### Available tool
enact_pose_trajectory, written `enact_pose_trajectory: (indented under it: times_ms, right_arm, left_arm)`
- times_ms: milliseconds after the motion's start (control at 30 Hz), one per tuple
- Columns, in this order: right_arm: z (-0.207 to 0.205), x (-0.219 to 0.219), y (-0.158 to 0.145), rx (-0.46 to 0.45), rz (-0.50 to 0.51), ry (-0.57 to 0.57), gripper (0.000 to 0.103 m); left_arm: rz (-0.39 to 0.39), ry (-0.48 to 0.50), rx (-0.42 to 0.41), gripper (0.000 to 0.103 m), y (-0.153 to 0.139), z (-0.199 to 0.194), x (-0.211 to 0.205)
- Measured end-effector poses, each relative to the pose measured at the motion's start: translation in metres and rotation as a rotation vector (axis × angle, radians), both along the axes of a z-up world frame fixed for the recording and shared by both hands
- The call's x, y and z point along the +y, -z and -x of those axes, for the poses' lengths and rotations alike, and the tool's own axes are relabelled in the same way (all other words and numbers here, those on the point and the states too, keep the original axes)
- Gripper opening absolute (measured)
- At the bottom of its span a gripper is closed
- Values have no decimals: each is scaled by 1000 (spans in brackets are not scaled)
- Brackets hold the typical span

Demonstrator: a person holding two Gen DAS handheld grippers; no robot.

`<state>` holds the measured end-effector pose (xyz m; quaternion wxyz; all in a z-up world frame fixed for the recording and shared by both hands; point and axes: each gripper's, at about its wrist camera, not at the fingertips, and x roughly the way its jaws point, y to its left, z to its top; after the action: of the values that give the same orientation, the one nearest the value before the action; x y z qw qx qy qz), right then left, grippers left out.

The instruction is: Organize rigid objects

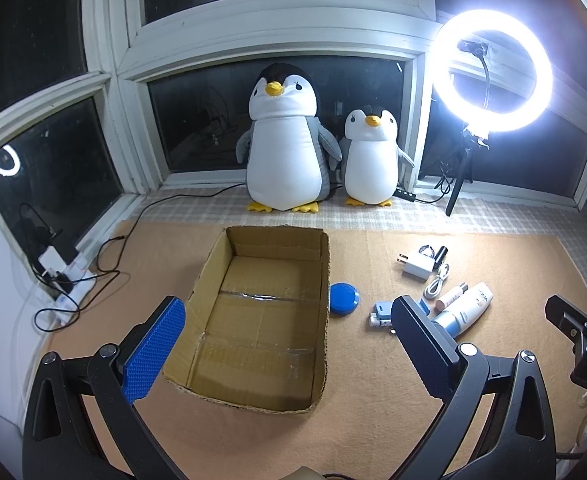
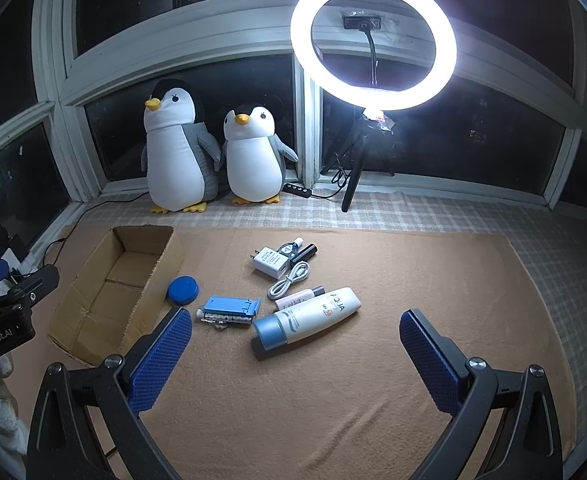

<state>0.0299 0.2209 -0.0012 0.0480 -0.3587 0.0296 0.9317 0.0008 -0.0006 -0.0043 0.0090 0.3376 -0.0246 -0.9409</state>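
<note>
An empty cardboard box point(image 1: 261, 320) point(image 2: 113, 292) lies open on the tan mat. Right of it sit a round blue lid point(image 1: 344, 298) point(image 2: 183, 290), a blue holder point(image 2: 232, 306) on a small printed tube, a white sunscreen bottle point(image 2: 309, 316) point(image 1: 467, 308) with a blue cap, a pink tube point(image 2: 293, 299), a coiled white cable point(image 2: 289, 280), a white charger point(image 2: 269, 263) point(image 1: 418, 266) and a black cylinder point(image 2: 304, 253). My left gripper point(image 1: 285, 344) hovers open over the box. My right gripper point(image 2: 295, 354) is open, just short of the sunscreen bottle.
Two plush penguins point(image 1: 289, 144) point(image 2: 253, 152) stand at the window. A lit ring light point(image 1: 493, 70) point(image 2: 373, 40) on a tripod stands at the back right. A power strip with cables point(image 1: 65, 280) lies at the left wall. The mat's right part point(image 2: 433, 272) is bare.
</note>
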Motion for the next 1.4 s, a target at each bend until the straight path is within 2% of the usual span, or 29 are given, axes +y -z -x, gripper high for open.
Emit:
enact_pose_trajectory:
  times_ms: [300,767,900,933,1067,1400]
  right_arm:
    - [3,2,4,-15,3,1,103]
    - [11,8,16,-44,7,-4,103]
    - [13,11,21,-54,7,-8,103]
    - [13,12,23,-56,8,-9,103]
    - [14,21,31,-74,14,5,103]
    - [22,50,55,-144,89,73,103]
  left_arm:
    - [3,-41,-26,102,9,7,-18]
    - [8,-194,-150,100,55,25,-82]
    - [-8,-234,-207,96,75,34,-100]
    - [-13,-247,-223,92,80,36,-105]
    - [-5,-282,-280,86,102,44,-117]
    - [-46,-288,-371,69,135,58,-127]
